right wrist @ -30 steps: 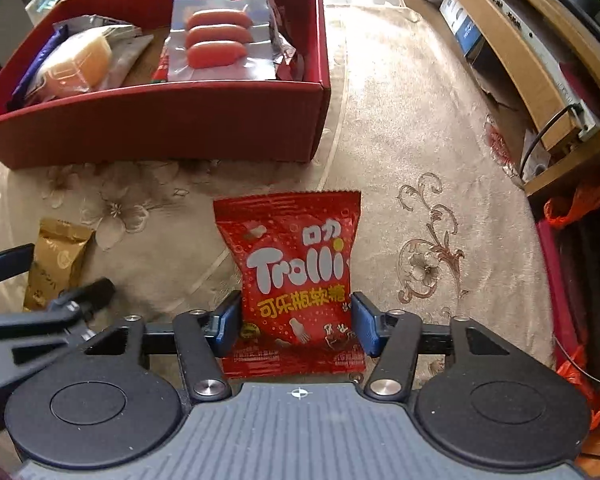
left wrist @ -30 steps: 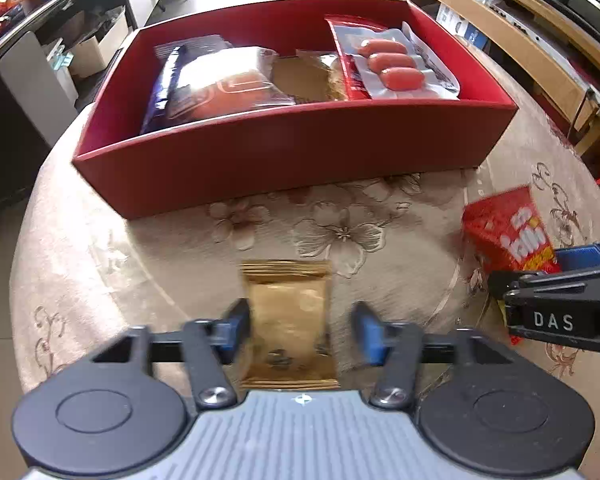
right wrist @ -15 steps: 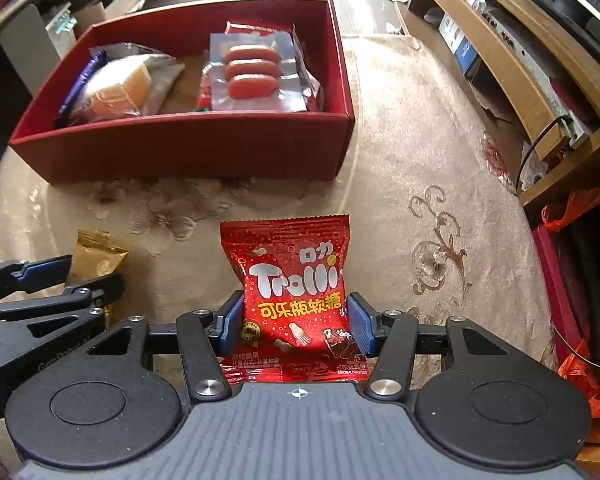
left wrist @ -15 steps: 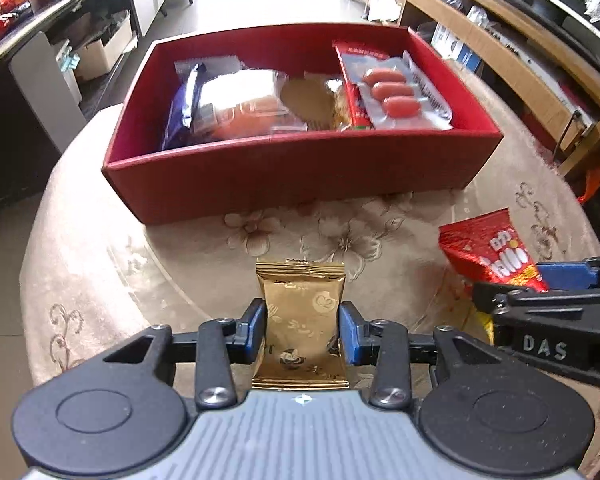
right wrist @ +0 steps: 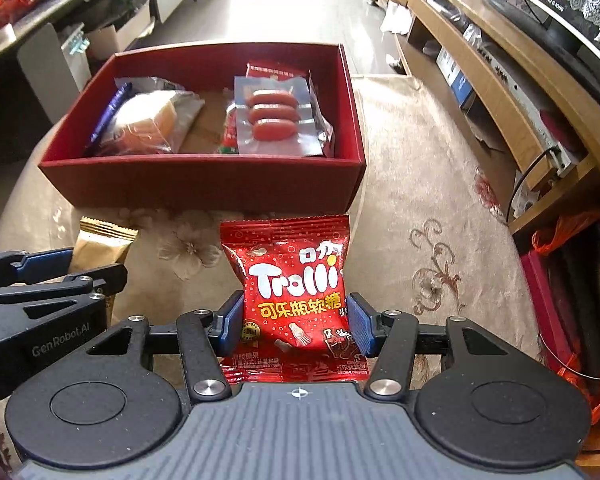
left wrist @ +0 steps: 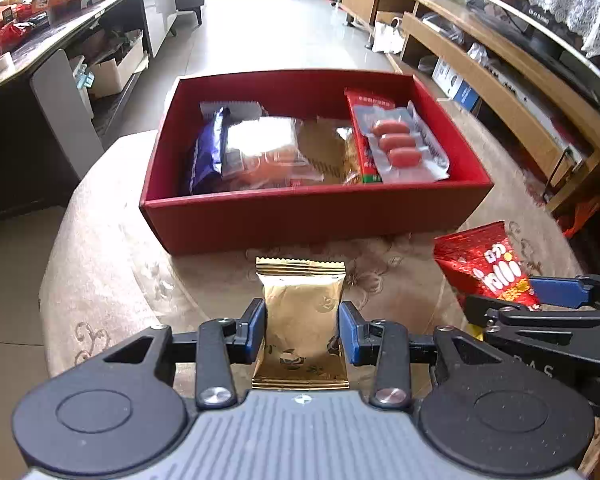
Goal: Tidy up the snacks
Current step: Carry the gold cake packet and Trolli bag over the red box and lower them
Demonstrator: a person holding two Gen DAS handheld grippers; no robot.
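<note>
**Two packets pinched above the bench**

Floral cloth covers the round bench (left wrist: 112,248), with a red box (left wrist: 316,216) on it already holding wrapped snacks, a sausage pack (left wrist: 396,144) at its right end. Nearer than the box, the left gripper (left wrist: 302,330) has its fingers pressed onto a gold packet (left wrist: 302,308). Beside it, the right gripper (right wrist: 296,324) pinches a red Trolli bag (right wrist: 296,280) between its fingers.

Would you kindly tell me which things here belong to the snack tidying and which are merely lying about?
Job:
gold packet
red Trolli bag
red box
sausage pack
blue packet

Lying about:
cardboard box
wooden shelf
orange bag
</note>
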